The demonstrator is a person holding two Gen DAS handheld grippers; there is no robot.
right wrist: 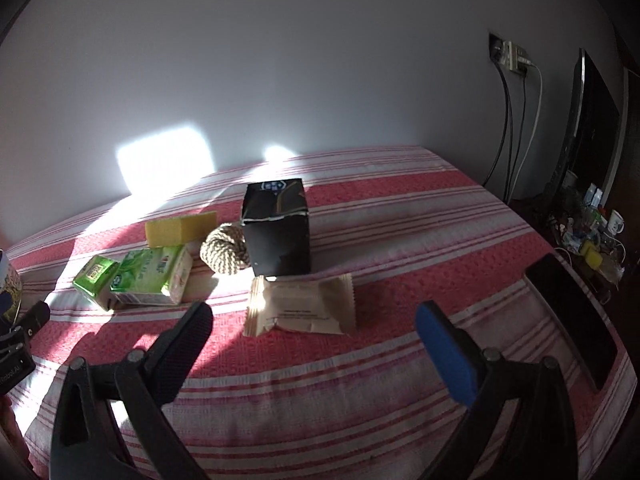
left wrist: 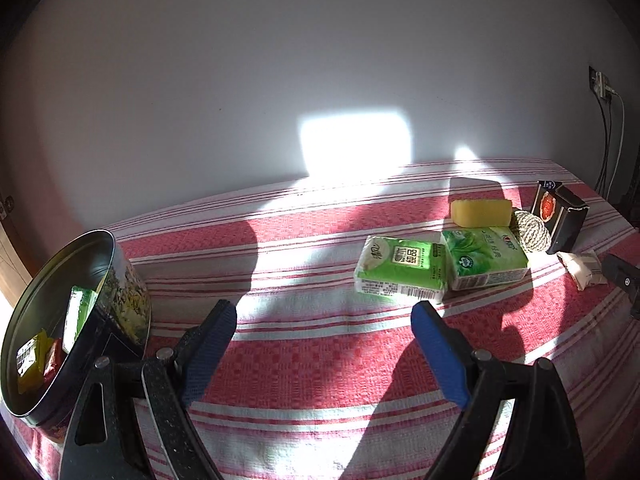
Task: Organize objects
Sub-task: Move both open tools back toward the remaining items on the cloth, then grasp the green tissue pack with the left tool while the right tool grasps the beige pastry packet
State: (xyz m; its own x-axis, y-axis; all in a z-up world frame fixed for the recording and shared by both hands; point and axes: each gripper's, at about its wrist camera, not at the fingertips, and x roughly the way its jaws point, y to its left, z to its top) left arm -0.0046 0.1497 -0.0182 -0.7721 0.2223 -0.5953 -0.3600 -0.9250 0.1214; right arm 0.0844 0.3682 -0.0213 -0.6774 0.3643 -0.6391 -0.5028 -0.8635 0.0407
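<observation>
Mounted behind each claw, angled down along its fingers across the striped table cover (left wrist: pixel 320 360) toward the white wall (left wrist: pixel 280 80). Left view close over the round tin (left wrist: pixel 120 280); right view nearer the black box (right wrist: pixel 278 236). Shared: green packs (left wrist: pixel 404 268), sponge (left wrist: pixel 480 212), rope ball (right wrist: pixel 224 250).

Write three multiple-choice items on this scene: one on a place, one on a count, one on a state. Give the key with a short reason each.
1. Where does the rope ball lie?
A. inside the round tin
B. against the black box
C. on the beige packet

2. How many green tissue packs lie on the striped cloth?
A. one
B. two
C. four

3. How does the right gripper stand?
A. open and empty
B. shut on the sponge
C. shut on the black box

Key:
1 B, it rests beside the black box.
2 B, one pack lies beside the other on the cloth.
3 A, its fingers stand apart over the cloth.
</observation>
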